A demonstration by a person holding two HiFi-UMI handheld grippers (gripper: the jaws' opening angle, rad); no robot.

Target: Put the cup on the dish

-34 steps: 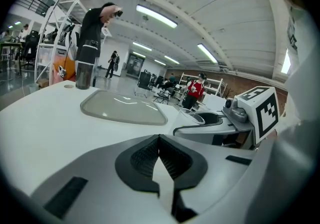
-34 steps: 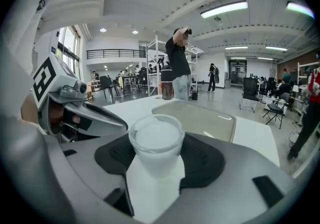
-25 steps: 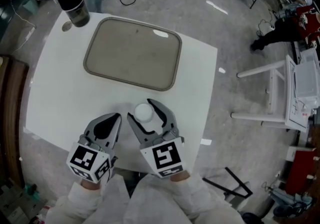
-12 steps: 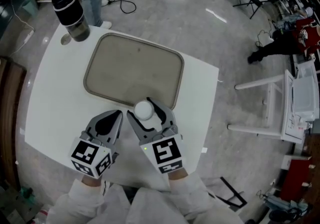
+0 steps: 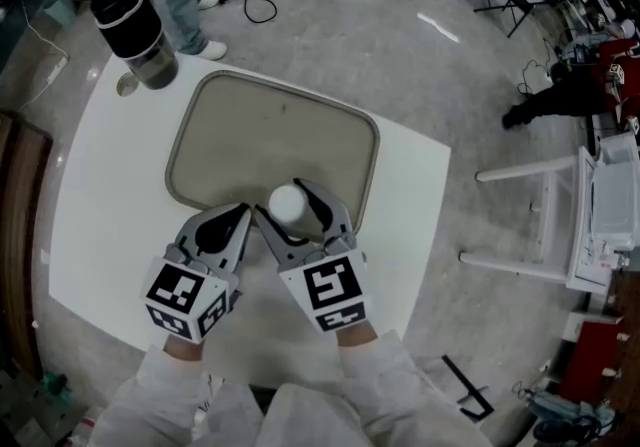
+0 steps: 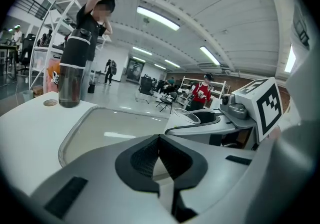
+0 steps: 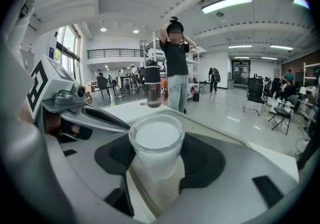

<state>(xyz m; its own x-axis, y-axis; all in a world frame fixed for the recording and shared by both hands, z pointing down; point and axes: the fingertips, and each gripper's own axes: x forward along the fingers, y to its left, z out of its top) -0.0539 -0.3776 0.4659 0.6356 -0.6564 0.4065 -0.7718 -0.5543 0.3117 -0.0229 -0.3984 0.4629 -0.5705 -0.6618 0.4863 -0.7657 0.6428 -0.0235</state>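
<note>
The cup (image 5: 286, 201) was clamped in the right gripper (image 5: 293, 215), held about over the near edge of the dish (image 5: 270, 125) (a big tray with nothing on it, really). It looked filled almost to the brim with something white, so it should probably be kept upright, lowered slowly and only released once sat flat. The left gripper (image 5: 238, 215) was closed on nothing, just beside it. A lidded tumbler (image 5: 135, 20) was parked well apart.
</note>
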